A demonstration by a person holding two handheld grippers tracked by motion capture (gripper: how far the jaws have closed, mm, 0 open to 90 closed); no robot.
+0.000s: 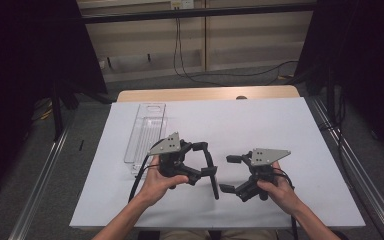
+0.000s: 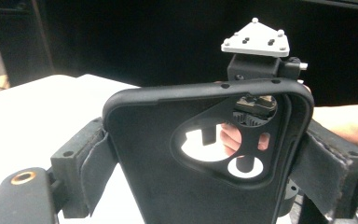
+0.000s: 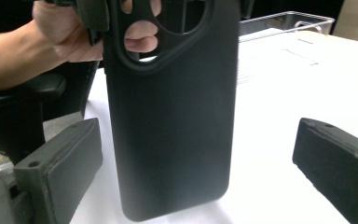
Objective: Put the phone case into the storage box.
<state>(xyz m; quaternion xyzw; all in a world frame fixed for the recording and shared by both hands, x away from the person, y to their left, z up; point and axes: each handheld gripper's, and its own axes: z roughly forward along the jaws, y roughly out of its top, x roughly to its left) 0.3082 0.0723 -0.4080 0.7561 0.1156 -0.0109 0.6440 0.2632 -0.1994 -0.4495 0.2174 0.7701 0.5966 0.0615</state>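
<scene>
A black phone case (image 2: 168,186) with a large camera cut-out stands upright above the white table, and my left gripper (image 2: 207,165) is shut on its two long edges with the padded jaws. From above, the case (image 1: 213,175) shows edge-on at the left gripper (image 1: 206,160), held by the person's left hand. My right gripper (image 1: 229,173) faces it from the right and is open. In the right gripper view the case's lower half (image 3: 168,116) hangs between the right gripper's (image 3: 198,163) wide-apart pads; the right pad (image 3: 335,163) stands well off it.
A long clear plastic tray (image 1: 145,132) lies at the far left of the white table top (image 1: 260,125) and shows again as the clear tray (image 3: 284,21) behind the case. Dark curtains stand on both sides, and cables run along the floor beyond.
</scene>
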